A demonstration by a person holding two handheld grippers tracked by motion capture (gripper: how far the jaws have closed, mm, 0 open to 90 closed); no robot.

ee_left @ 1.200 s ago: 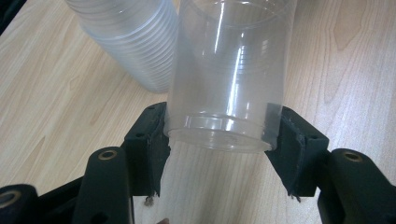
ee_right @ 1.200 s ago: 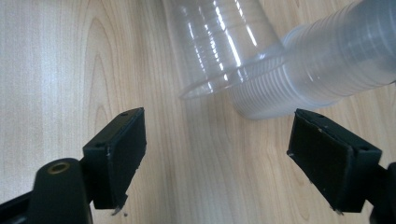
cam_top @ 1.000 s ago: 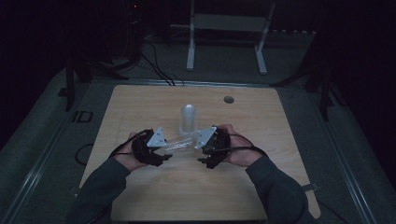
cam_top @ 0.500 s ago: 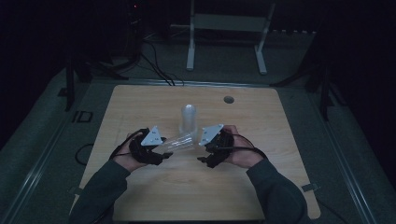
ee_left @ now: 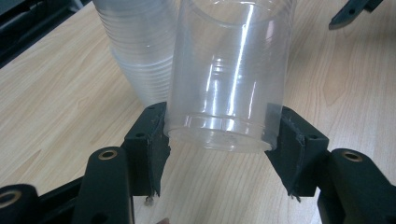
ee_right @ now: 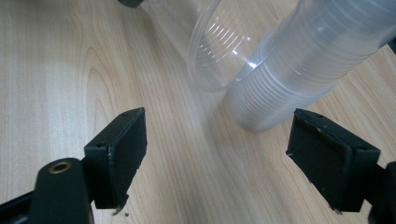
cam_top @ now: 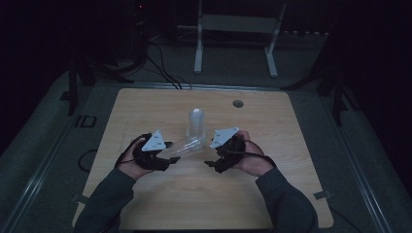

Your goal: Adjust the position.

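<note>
Currently my left gripper (ee_left: 217, 135) is clamped on the base end of a clear cup (ee_left: 229, 79), both pads pressing its sides, with the cup held roughly level above the table (cam_top: 145, 204). In the high view that cup (cam_top: 187, 145) points its mouth toward my right gripper (ee_right: 217, 154). The right jaws stand wide apart with nothing between them; they have just been closing a little. The stack (ee_right: 299, 70) of nested cups stands upside down on the table just behind the held cup.

Step in hand, as I judge it: take the cup's open end with the right gripper.

- Keep the left grip firm and steady; the thin wall will flex if squeezed harder.
- Bring the right jaws up to the rim squarely, one pad on each side.
- Stay clear of the stack, which is near enough to be knocked over.
- Close gently until the pads touch, since a hard pinch could crush the rim.
</note>
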